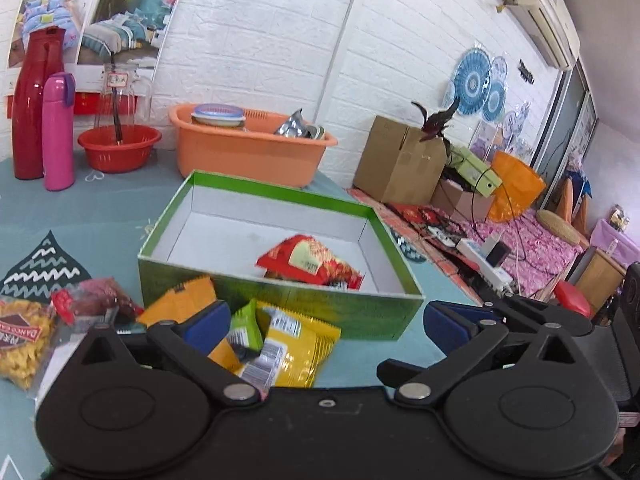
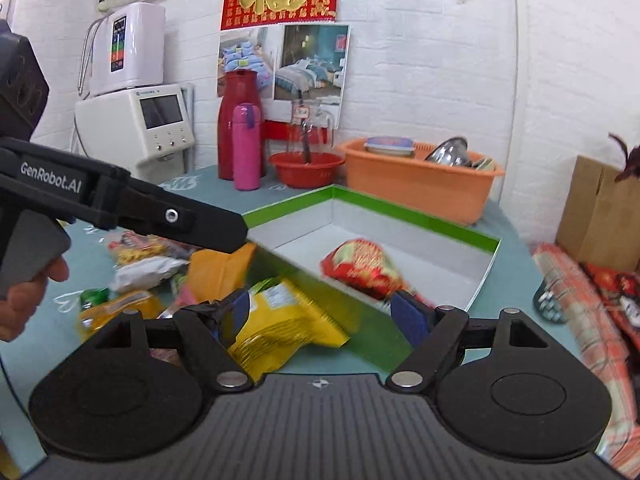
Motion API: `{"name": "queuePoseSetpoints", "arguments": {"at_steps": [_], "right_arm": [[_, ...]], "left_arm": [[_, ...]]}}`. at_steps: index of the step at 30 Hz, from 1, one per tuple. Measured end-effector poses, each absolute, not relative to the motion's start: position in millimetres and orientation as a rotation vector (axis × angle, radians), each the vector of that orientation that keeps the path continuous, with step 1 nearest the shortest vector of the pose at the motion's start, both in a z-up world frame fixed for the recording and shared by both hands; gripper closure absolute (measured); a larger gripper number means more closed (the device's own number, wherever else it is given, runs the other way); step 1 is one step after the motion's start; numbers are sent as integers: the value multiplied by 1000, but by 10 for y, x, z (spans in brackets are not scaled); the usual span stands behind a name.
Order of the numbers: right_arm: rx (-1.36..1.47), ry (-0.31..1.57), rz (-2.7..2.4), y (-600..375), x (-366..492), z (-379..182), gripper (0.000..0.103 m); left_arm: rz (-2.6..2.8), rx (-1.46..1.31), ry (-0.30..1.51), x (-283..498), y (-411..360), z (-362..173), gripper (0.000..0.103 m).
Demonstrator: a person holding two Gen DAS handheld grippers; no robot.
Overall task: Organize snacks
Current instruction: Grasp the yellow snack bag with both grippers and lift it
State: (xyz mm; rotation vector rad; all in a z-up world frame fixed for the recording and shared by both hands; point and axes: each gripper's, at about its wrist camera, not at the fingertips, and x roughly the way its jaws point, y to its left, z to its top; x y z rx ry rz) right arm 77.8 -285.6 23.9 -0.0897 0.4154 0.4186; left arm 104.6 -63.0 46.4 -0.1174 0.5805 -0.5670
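Left gripper [image 1: 322,326] tilted downward, jaws spread wide, blue pads [image 1: 208,320] at nine and three o'clock, nothing clamped, right gripper [image 2: 324,314] likewise angled down, jaws wide apart, hand [image 2: 28,296] at nine o'clock gripping the left tool's handle

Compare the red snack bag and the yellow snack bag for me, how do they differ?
The red snack bag lies inside the green box; the yellow snack bag lies outside it on the table, against the box's front wall. The red one lies alone; the yellow one is among other packets. Both are sealed, crinkly packets.
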Motion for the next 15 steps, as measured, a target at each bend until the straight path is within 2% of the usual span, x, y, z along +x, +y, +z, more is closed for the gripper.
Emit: {"name": "queuePoseSetpoints", "arguments": {"at_steps": [12, 14, 15], "right_arm": [[94, 572, 483, -2662, 847, -106, 0], [116, 591, 484, -2644, 897, -156, 0], [127, 603, 482, -2632, 929, -181, 0]], "left_arm": [[-578, -123, 760, 1516, -690, 25, 0], [-583, -127, 784, 1573, -685, -25, 11], [-582, -123, 793, 1591, -694, -43, 11]]}}
